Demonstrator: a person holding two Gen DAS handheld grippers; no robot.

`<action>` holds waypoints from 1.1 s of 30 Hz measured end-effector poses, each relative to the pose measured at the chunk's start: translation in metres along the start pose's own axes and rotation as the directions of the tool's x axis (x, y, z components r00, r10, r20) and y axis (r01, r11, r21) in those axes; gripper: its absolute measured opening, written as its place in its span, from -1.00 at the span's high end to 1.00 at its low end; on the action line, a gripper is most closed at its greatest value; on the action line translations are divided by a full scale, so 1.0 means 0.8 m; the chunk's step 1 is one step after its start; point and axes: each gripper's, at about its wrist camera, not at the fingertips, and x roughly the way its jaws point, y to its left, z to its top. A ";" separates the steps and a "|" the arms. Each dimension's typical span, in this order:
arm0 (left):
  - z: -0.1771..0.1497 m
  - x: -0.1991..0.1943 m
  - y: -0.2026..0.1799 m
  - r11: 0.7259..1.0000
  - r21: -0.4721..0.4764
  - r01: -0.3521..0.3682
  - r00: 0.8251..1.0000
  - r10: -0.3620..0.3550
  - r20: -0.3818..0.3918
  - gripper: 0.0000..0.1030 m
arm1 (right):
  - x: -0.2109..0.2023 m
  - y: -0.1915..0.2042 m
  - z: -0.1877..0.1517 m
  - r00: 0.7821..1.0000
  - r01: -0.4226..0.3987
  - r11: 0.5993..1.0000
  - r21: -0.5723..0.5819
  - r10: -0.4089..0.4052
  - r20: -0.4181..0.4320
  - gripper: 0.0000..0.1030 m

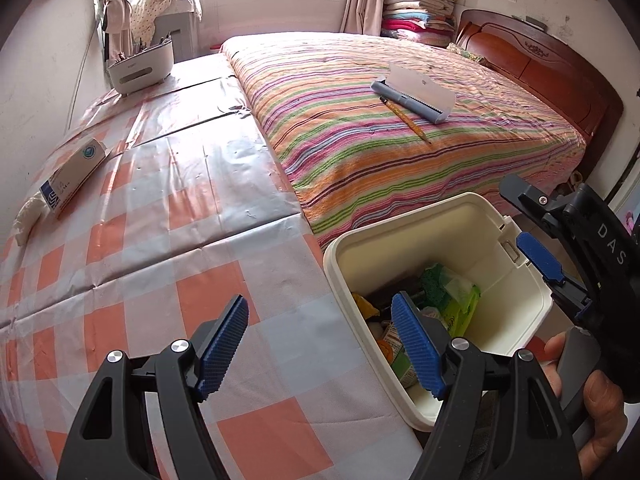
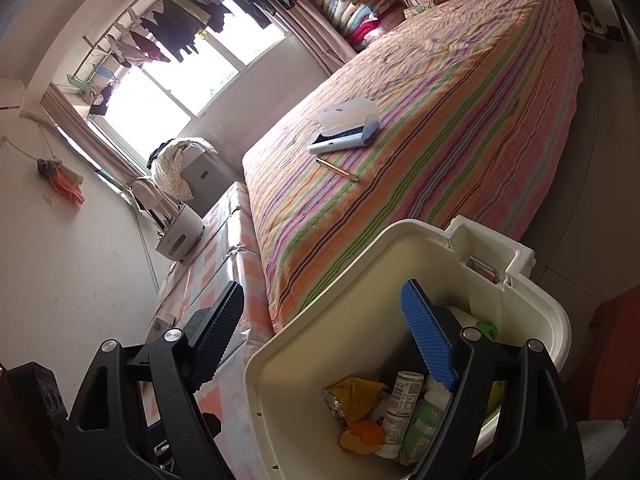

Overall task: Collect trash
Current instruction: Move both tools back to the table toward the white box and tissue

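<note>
A cream plastic bin (image 1: 516, 276) stands by the corner of the checked table, holding trash: a green packet (image 1: 460, 304), a yellow wrapper (image 2: 352, 396), a white bottle (image 2: 400, 404) and a green bottle (image 2: 424, 420). My left gripper (image 1: 320, 344) is open with nothing between its pads; its right finger hangs over the bin's near rim and its left finger over the tablecloth. My right gripper (image 2: 324, 340) is open and empty too, straddling the bin's (image 2: 360, 264) left wall. In the left wrist view the right gripper (image 1: 528, 228) sits at the bin's far right, held by a hand (image 1: 600, 400).
A tissue box (image 1: 74, 176) lies at the table's left edge, and a white organiser (image 1: 140, 66) stands at its far end. On the striped bed (image 1: 380, 168) lie an open grey case (image 1: 412, 96) and a pencil (image 1: 404, 118). Folded quilts (image 1: 420, 0) are stacked by the headboard.
</note>
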 end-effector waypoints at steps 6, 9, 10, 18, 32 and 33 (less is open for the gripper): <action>-0.003 -0.012 0.044 0.998 -0.034 -0.047 0.999 0.047 0.010 -0.40 | 0.015 0.026 -0.011 0.999 -0.001 0.999 -0.053 0.000 -0.037 -0.55; -0.004 -0.022 0.074 0.996 -0.062 -0.071 0.997 0.073 0.025 -0.40 | 0.024 0.046 -0.016 0.998 -0.009 0.996 -0.093 0.003 -0.060 -0.55; -0.003 -0.025 0.084 0.994 -0.074 -0.079 0.996 0.081 0.031 -0.40 | 0.028 0.054 -0.018 0.998 -0.013 0.994 -0.106 0.006 -0.067 -0.55; 0.002 -0.039 0.176 0.974 -0.173 -0.148 0.985 0.161 0.064 -0.40 | 0.054 0.128 -0.029 0.990 -0.067 0.974 -0.217 0.038 -0.138 -0.58; 0.029 -0.050 0.398 0.880 -0.343 -0.330 0.929 0.367 0.048 -0.40 | 0.136 0.271 -0.062 0.931 -0.225 0.917 -0.330 0.103 -0.350 -0.59; 0.033 -0.050 0.414 0.878 -0.343 -0.333 0.927 0.372 0.053 -0.40 | 0.142 0.281 -0.066 0.924 -0.237 0.911 -0.338 0.105 -0.367 -0.59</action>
